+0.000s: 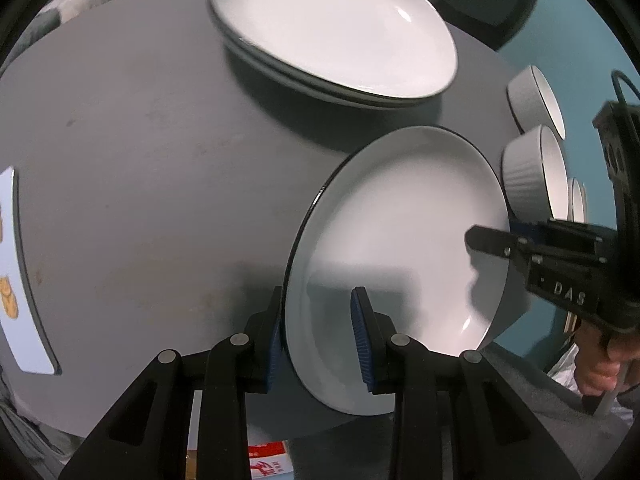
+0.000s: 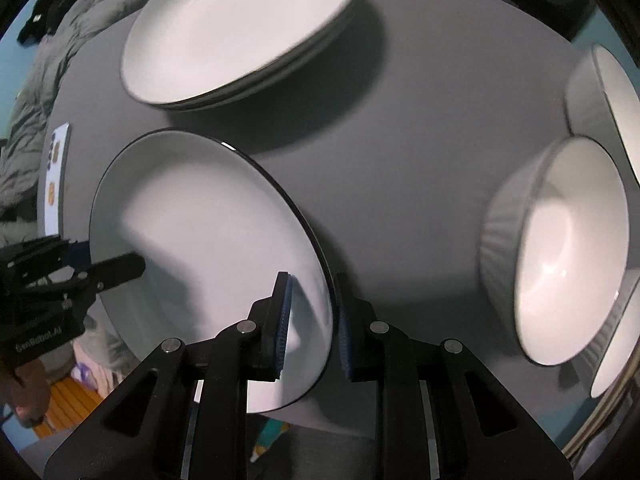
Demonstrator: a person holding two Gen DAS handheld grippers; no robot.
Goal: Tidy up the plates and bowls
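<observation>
A white plate with a dark rim [image 1: 400,220] hangs tilted above the grey table [image 1: 140,140], held from two sides. My left gripper [image 1: 320,340] is shut on its near rim, blue pads on either face. In the right wrist view my right gripper [image 2: 314,328] is shut on the opposite rim of the same plate [image 2: 208,220]. A stack of white plates [image 1: 332,28] [image 2: 240,28] rests further back on the table. Ribbed white bowls [image 1: 532,172] [image 2: 560,248] stand to the right.
Another bowl [image 2: 604,100] stands behind the first, more rims at the far right edge. A white picture card [image 1: 16,260] lies at the table's left edge. A grey jacket [image 2: 52,60] is beyond the table. A hand [image 1: 600,368] grips the right tool.
</observation>
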